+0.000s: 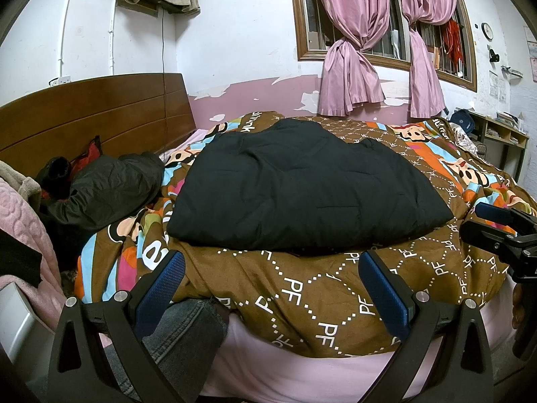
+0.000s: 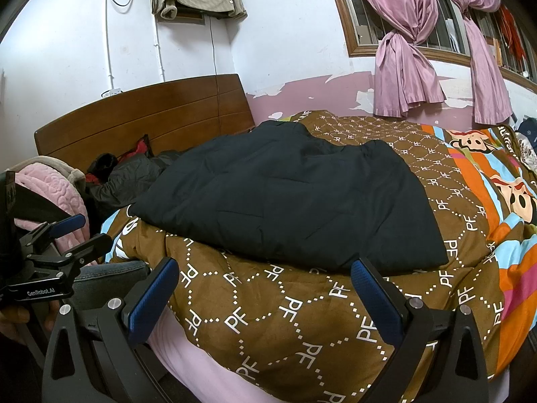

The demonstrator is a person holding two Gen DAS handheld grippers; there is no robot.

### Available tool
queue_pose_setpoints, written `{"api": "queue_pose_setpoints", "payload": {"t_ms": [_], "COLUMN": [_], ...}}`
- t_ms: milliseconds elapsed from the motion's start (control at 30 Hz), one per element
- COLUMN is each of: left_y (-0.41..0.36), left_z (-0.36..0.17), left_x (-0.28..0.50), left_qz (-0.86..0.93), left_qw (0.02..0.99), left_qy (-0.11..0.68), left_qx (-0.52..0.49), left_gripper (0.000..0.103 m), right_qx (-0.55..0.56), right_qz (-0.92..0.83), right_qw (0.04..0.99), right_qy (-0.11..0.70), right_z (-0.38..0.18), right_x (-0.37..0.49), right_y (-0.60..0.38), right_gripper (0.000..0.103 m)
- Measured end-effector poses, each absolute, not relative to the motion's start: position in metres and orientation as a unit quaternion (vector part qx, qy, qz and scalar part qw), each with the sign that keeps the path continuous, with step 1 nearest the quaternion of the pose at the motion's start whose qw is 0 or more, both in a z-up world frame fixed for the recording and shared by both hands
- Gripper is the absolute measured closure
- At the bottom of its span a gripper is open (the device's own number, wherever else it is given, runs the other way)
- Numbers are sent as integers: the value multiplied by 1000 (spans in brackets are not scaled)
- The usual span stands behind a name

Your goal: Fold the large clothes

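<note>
While both grippers hang back at the near edge of the bed, the black padded jacket [image 1: 302, 184] just lies flat across the middle of the frame on the brown PF-print quilt [image 1: 302, 285], looking mostly folded into a chunky block already. Left gripper [image 1: 272, 288] has its blue pads spread wide with nothing between them, low in its own view; right gripper [image 2: 265, 292] is the same, wide apart and empty, low centre of its view.

What I'd worry about from here: the jacket is puffy and slick-looking, so a pinch on just the top layer could peel one flap open instead of lifting the whole stack, and the fold springs apart. Also the quilt underneath is soft and lumpy, so a low grab at the jacket's near hem could easily catch quilt fabric too and drag it along.

Second dark jacket [image 1: 110, 188] sits crumpled at the left by the wooden headboard [image 1: 84, 117], close enough that a sideways pull might snag it.
</note>
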State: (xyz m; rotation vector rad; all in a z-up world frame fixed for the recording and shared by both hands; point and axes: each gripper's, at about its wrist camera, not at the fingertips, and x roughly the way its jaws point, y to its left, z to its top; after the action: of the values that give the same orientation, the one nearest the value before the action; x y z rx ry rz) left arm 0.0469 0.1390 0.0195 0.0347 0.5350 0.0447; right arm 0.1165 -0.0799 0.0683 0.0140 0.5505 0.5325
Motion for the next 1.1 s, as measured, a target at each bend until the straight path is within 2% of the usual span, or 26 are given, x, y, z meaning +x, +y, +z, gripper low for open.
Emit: {"api": "queue_pose_setpoints", "payload": {"t_ms": [800,1100], "left_y": [147,158], "left_z": [19,18], "left_x": [48,49], "left_qz": [20,80], "left_qw": [964,958], "left_qy": [265,275], "left_qx": [4,4], "left_gripper": [2,2], "right_qx": [7,7], "right_qz": [260,259], "right_qw": [927,927], "right_qy": [269,270], "right_z": [69,70], "right_x": [117,117], "right_y": [-79,-79], "right_gripper": [0,0]}}
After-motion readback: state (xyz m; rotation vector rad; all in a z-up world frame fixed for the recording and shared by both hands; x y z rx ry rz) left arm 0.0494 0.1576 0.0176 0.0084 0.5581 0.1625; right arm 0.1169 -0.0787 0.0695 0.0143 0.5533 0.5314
